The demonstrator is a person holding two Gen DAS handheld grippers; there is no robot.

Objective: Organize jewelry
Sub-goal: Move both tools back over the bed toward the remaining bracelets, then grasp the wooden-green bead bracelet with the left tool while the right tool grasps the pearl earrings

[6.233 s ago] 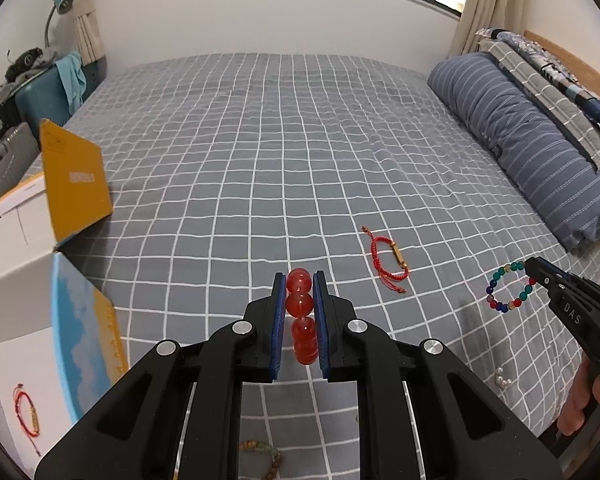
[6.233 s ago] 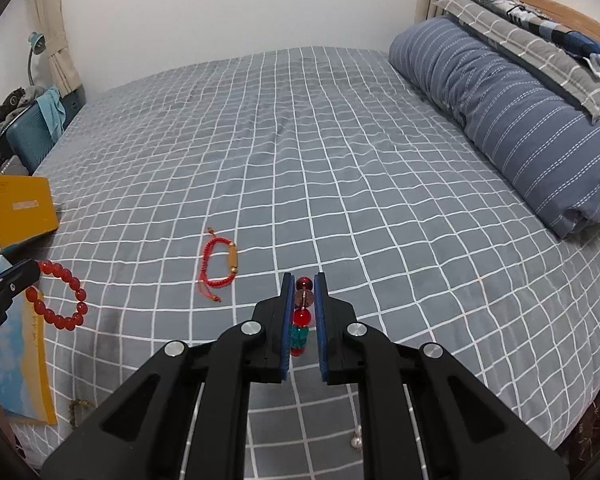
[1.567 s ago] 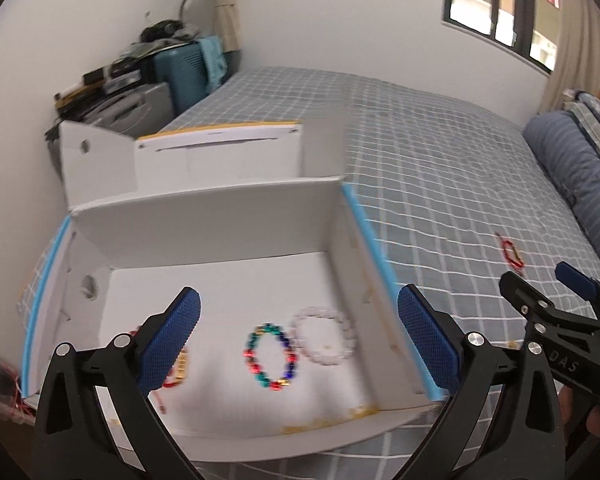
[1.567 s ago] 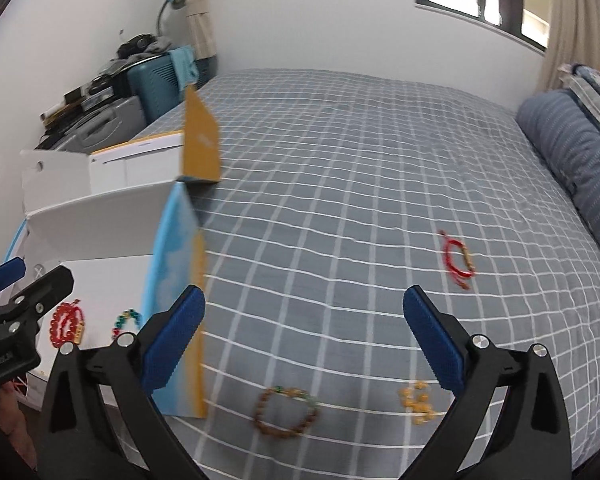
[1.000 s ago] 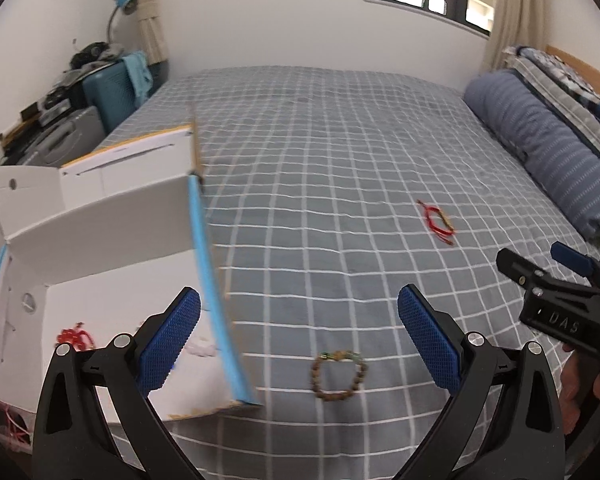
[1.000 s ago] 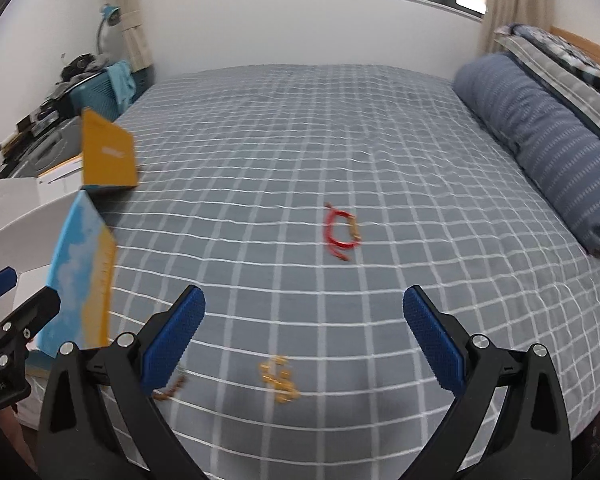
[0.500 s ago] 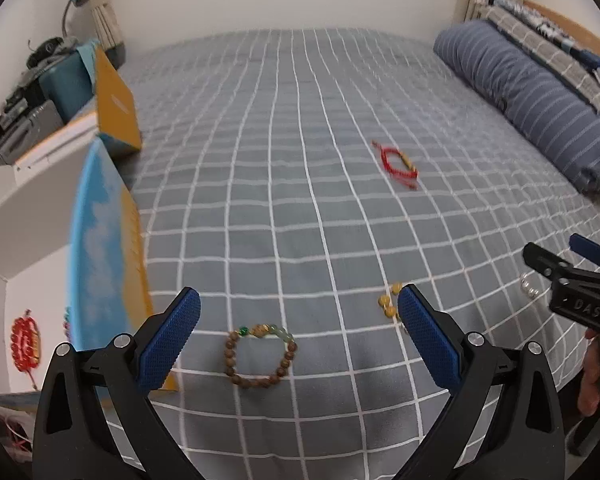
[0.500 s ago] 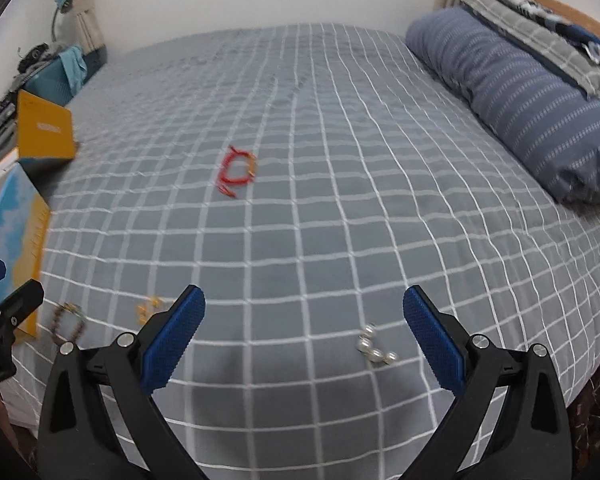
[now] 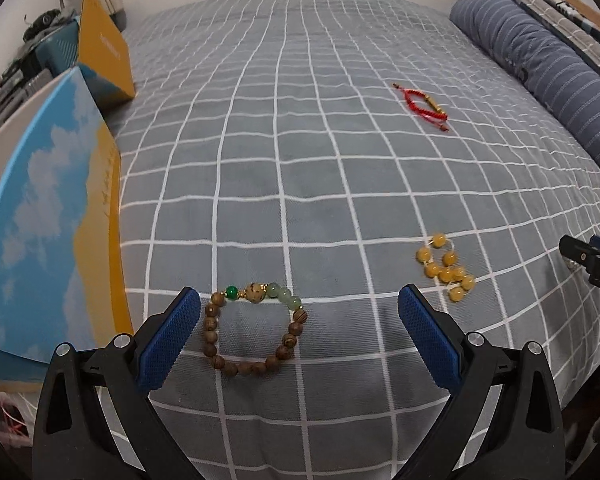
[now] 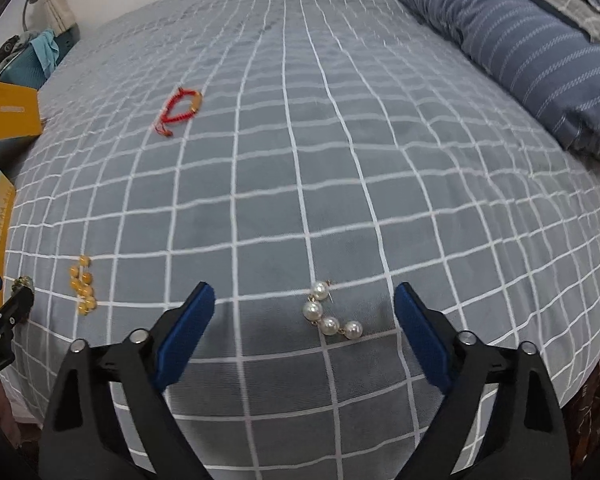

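A brown wooden bead bracelet (image 9: 254, 330) with green beads lies on the bed, between the spread blue pads of my left gripper (image 9: 300, 320), which is open. A string of white pearls (image 10: 330, 316) lies between the pads of my right gripper (image 10: 304, 316); its jaws are closing but stand wide and do not touch the pearls. A heap of yellow beads (image 9: 446, 268) rests to the right of the wooden bracelet, also seen as yellow beads (image 10: 82, 284). Farther back lies a red cord bracelet (image 9: 424, 106), also the red cord bracelet (image 10: 180, 110).
The grey checked bedspread (image 9: 300, 140) covers the bed. An open box with a blue and orange flap (image 9: 48, 216) stands at the left edge. A striped blue pillow (image 10: 532, 52) lies at the right. The right gripper's tip (image 9: 592, 260) shows at the left view's right edge.
Both grippers have sunk toward the bed and tilted down. The wooden bracelet now lies between the left pads and the pearls between the right pads, whose gap has narrowed a little.
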